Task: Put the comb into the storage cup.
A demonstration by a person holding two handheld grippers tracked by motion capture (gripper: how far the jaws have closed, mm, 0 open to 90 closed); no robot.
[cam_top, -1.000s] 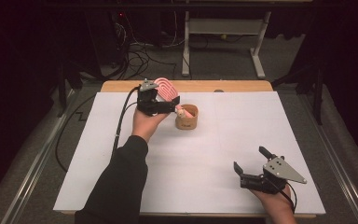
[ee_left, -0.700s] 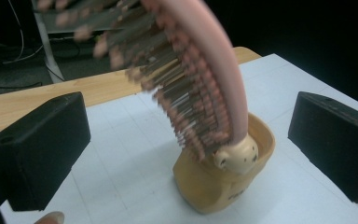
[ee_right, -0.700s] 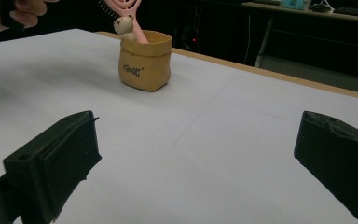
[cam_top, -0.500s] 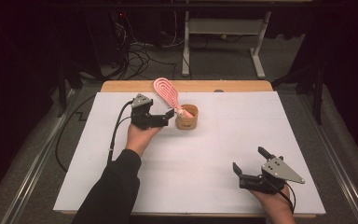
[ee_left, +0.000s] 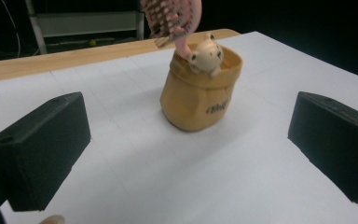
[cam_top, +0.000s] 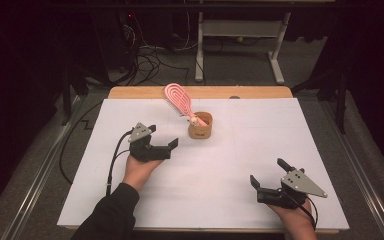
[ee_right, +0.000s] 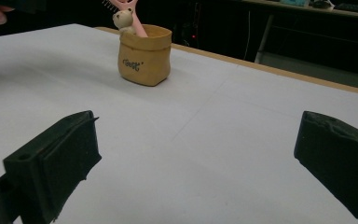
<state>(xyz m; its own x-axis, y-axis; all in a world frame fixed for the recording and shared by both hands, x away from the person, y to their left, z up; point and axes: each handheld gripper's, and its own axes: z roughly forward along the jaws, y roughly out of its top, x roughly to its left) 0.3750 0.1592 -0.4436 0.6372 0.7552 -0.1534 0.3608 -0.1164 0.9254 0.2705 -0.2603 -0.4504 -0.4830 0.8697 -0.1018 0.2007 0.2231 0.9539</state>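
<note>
Near the table's far edge, at its middle, your pouch stands upright with the pink brush planted in it, handle down, head leaning up and away from the pouch toward the far left. A small bear figure sits at the rim where the handle enters.

Your left gripper hovers just left of the pouch and nearer you, jaws spread wide and holding nothing, apart from both pouch and brush. Your right gripper sits well to the right of the pouch, close to the near edge, jaws likewise spread and empty.

If the drop is done, I'd judge the clean finish is to draw the left gripper straight back from the pouch, low and level, so no jaw clips the leaning head and tips the lot over.

The pouch looks like soft tan leather or paper, rounded, slightly slumped, with a rolled rim and small dark lettering. The brush head is an oval of looped pink plastic with short bristles; the white sheet under the pouch is matte and smooth.
</note>
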